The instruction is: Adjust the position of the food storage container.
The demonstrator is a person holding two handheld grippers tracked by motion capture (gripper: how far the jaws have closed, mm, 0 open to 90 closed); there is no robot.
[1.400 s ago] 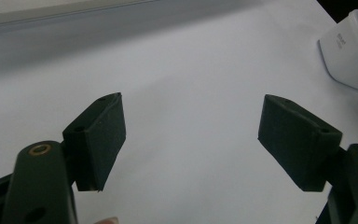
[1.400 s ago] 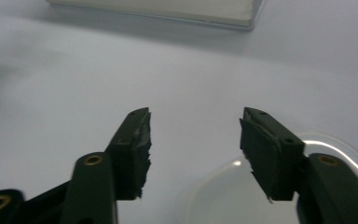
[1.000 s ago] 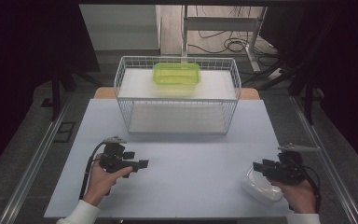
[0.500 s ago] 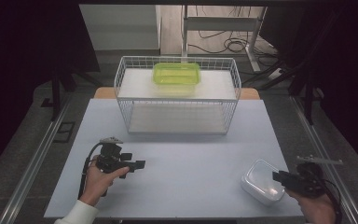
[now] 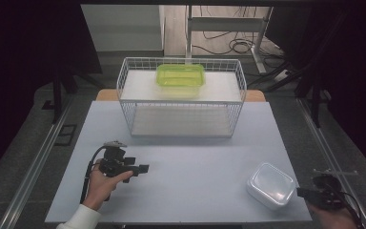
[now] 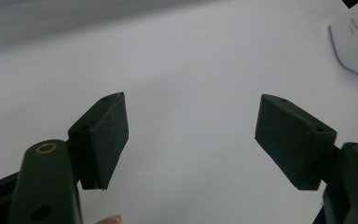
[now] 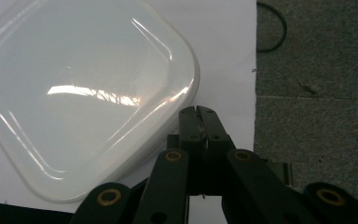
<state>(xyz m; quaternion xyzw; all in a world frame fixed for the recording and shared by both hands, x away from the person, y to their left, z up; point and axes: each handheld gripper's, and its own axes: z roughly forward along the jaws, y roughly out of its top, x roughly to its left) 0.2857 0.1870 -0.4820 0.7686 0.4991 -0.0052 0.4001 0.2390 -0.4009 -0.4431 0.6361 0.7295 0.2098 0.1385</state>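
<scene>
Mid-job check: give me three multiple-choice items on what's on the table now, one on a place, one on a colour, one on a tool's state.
1. Where is the green container?
A. on the wire basket's upper shelf
B. on the table
C. in the left tool

2. What colour is the container beside the right tool?
A. red
B. white
C. black

3. How do the right tool's jaws stand?
A. wide apart
B. clamped on the container
C. closed together, holding nothing

Answers: 1 A, it sits up on the basket's shelf. 2 B, the right gripper view shows a glossy white lid. 3 C, the jaws meet beside the container's edge.
</scene>
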